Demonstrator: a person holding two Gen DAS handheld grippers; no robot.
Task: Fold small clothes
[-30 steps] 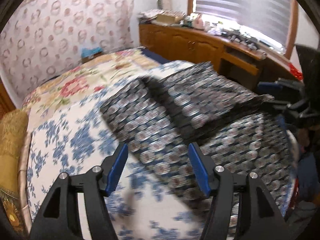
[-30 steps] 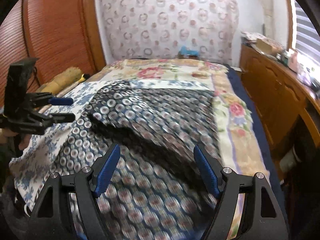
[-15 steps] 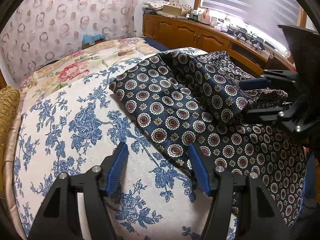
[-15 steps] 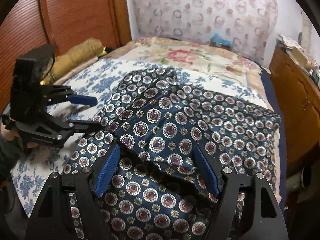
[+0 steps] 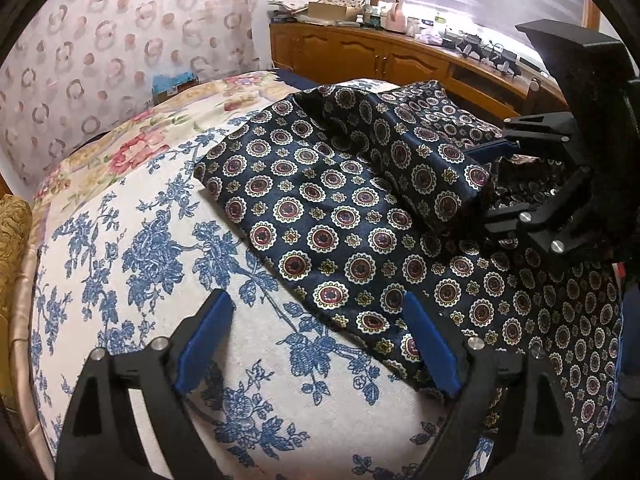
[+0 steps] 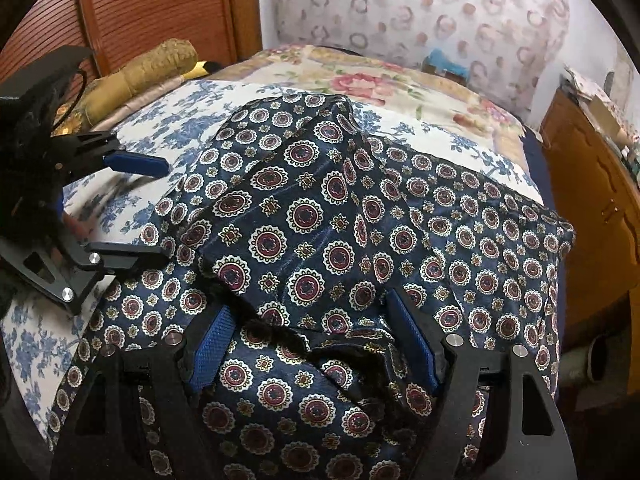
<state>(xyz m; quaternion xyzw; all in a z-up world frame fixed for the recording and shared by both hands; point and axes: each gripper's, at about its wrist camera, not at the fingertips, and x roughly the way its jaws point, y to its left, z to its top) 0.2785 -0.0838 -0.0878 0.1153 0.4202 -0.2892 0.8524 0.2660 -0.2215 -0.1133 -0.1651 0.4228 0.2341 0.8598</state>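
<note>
Left tool: jaws opening, nothing gripped; the garment's edge is seen just under its right pad, bedsheet under the left.
Right tool: jaws closing, wide apart; a folded flap's dark edge lies between them, not seen pressed.
Garment: navy, medallion-printed, spread on the bed ahead of both tools, one flap folded over.
Bed: covered by a blue-floral sheet.
</note>
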